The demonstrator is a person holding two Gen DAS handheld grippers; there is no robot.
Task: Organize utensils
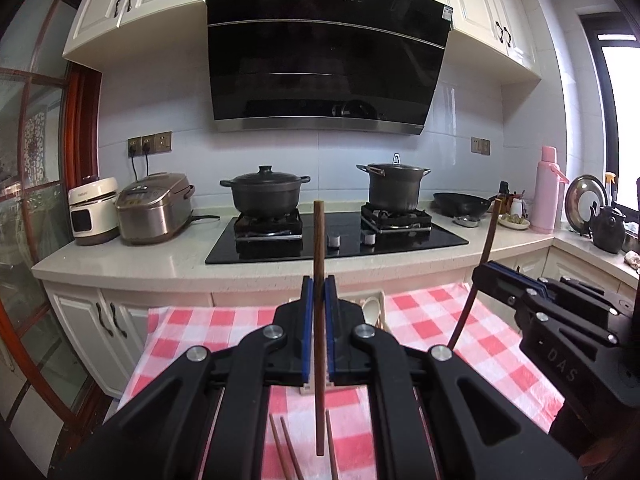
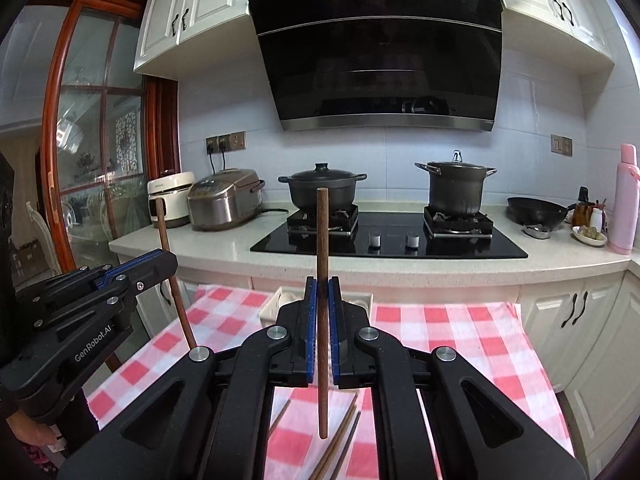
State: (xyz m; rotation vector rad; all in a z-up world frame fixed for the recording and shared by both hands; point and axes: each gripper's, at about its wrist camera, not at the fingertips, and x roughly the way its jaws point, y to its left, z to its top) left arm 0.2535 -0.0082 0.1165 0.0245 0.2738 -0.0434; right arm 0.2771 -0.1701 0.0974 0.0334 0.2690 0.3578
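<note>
Brown wooden chopsticks stand upright, one clenched in the left gripper fingers, one in the right gripper, lifted clear of the checked cloth. Probably they are bound for the pale holder at the desk's far edge; loose chopsticks lie near.

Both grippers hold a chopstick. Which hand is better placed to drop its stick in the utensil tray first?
Marginally the right gripper: its chopstick lines up over the cream tray, just past its fingertips. The left gripper holds its chopstick equally upright, with the tray slightly to its right.
</note>
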